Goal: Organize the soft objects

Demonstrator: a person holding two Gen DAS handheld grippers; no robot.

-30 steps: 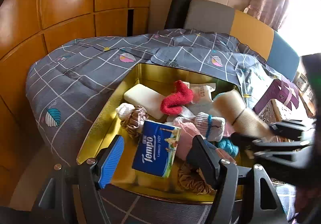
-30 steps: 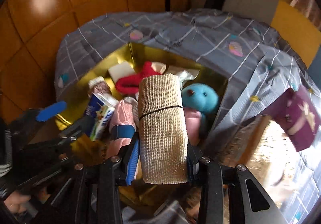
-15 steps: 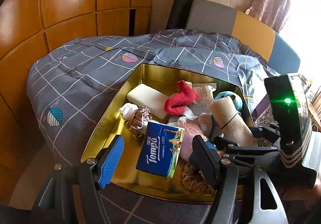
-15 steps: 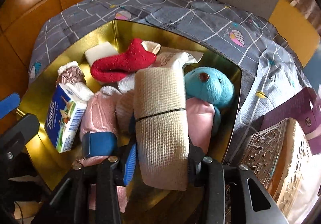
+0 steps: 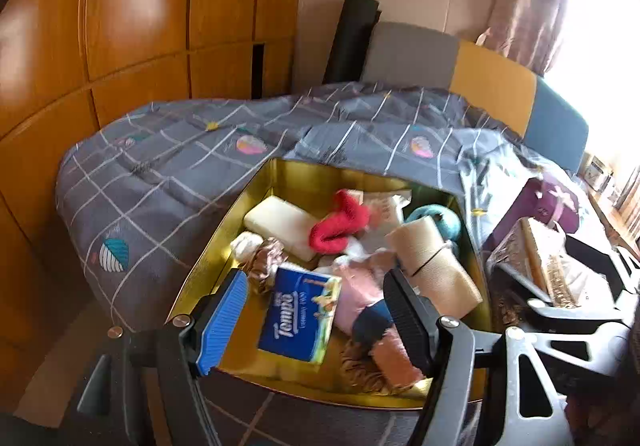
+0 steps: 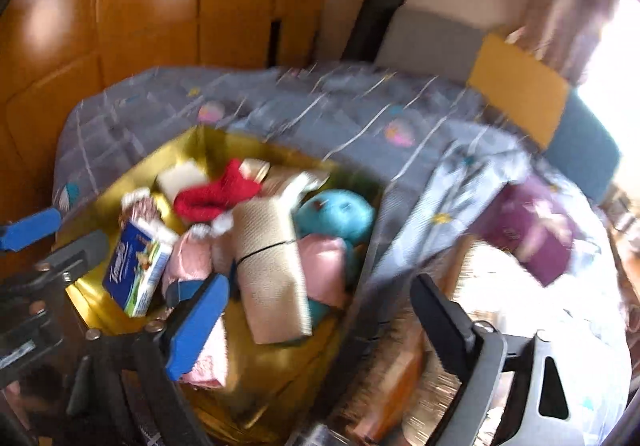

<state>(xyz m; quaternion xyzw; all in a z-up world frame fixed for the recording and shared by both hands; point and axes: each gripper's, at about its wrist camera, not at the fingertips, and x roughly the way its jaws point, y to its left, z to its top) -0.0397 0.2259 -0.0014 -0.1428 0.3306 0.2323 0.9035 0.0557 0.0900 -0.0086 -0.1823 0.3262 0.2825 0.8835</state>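
A gold tin (image 5: 208,258) on the quilt holds several soft items. Among them are a beige bandage roll (image 5: 434,262) (image 6: 272,266), a red sock (image 5: 340,226) (image 6: 216,198), a blue Tempo tissue pack (image 5: 298,318) (image 6: 136,270), a teal plush (image 5: 440,218) (image 6: 340,214), a white sponge (image 5: 280,222) and a scrunchie (image 5: 266,262). My right gripper (image 6: 320,286) is just back from the roll, its jaws opening wide; the roll lies free on the pile. My left gripper (image 5: 316,286) hovers open above the tin's near edge, over the tissue pack, touching nothing.
A grey checked quilt (image 5: 160,174) covers the bed around the tin. A purple box (image 5: 548,206) and an ornate gold lid (image 5: 548,266) lie to the right. A wooden wardrobe (image 5: 120,26) stands to the left and a padded headboard (image 5: 492,82) behind.
My right gripper, shut on the bandage roll before, has opened, let it drop into the tin and drawn back to the right. The left gripper has lifted slightly.
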